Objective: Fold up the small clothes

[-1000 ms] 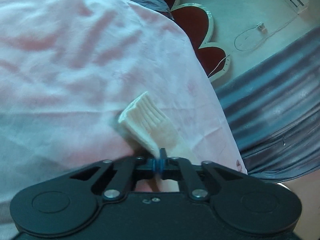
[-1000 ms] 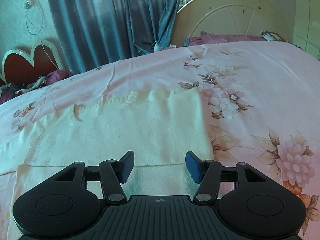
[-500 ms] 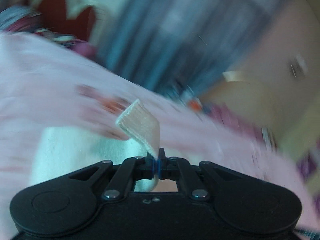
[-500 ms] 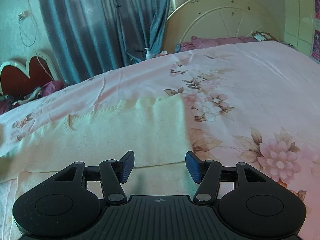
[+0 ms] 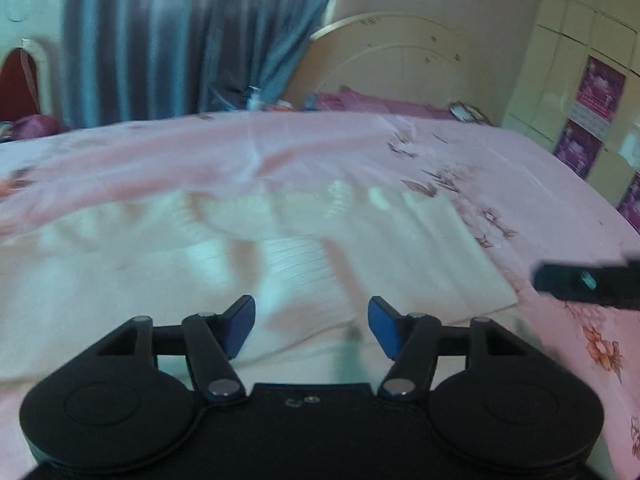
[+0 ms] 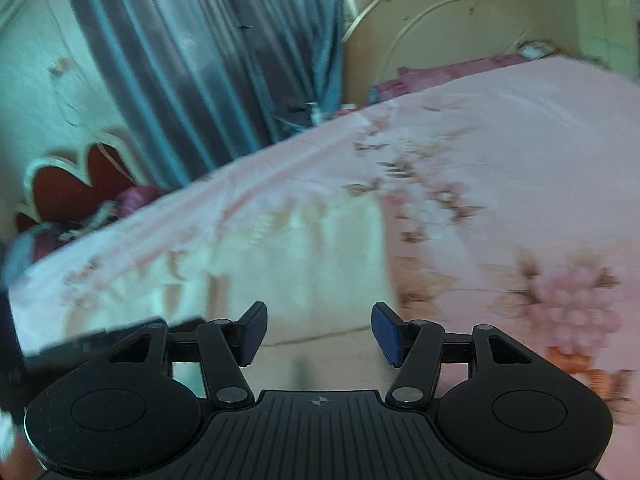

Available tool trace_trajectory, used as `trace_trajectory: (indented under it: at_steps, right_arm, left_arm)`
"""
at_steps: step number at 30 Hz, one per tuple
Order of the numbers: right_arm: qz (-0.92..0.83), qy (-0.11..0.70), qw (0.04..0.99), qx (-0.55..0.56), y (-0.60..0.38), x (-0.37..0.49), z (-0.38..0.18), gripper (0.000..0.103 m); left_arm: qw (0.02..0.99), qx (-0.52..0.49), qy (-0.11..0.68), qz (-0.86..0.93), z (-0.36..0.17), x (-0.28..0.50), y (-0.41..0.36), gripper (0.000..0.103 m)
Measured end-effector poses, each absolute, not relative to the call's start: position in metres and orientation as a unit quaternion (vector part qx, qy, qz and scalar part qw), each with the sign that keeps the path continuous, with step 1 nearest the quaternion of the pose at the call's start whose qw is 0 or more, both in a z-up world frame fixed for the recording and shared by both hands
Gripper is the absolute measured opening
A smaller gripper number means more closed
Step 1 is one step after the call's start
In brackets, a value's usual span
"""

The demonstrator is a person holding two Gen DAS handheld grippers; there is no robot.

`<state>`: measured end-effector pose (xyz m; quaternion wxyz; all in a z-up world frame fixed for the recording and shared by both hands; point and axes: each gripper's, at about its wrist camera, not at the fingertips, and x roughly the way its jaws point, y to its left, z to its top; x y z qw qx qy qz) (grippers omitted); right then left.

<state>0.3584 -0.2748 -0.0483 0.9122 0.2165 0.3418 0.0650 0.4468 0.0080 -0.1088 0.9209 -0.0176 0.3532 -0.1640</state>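
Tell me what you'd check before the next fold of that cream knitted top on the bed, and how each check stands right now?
1. Left gripper free of cloth: ok, its jaws are opening and nothing is pinched between them.
2. Right gripper free of cloth: ok, jaws apart, nothing between them.
3. Cream knitted top lies on the pink floral bedsheet: ok.
4. Sleeve cuff laid over the body of the top: ok, its ribbed end rests on it.
5. Top smooth and free of wrinkles: cannot tell, both views are blurred.
6. The two grippers clear of each other: ok, the right one shows apart at the edge of the left wrist view.
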Motion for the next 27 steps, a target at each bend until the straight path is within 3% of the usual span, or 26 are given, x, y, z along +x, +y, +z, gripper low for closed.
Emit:
trace_trajectory:
  at_steps: [10, 11, 16, 17, 20, 27]
  right_arm:
    - [0.154, 0.392, 0.869, 0.260, -0.213, 0.426, -0.086, 0.055]
    - [0.157, 0.398, 0.866, 0.259, -0.208, 0.431, -0.089, 0.042]
    - [0.177, 0.415, 0.864, 0.224, -0.183, 0.451, -0.093, 0.024]
    - [0.181, 0.416, 0.866, 0.210, -0.179, 0.452, -0.092, 0.006]
    - [0.186, 0.397, 0.885, 0.156, -0.167, 0.449, -0.080, 0.004]
    - [0.123, 0.287, 0.937, 0.156, -0.214, 0.428, -0.025, 0.004]
  left_arm:
    - [0.917, -0.091, 0.388, 0.012, -0.122, 0.412, 0.152, 0.056]
    - [0.917, -0.095, 0.387, 0.009, -0.124, 0.416, 0.155, 0.056]
    - [0.919, -0.104, 0.381, -0.010, -0.129, 0.435, 0.159, 0.056]
    - [0.920, -0.099, 0.380, -0.010, -0.133, 0.436, 0.159, 0.056]
    - [0.924, -0.036, 0.380, -0.007, -0.138, 0.434, 0.146, 0.058]
    - [0.919, -0.036, 0.392, 0.001, -0.134, 0.433, 0.143, 0.054]
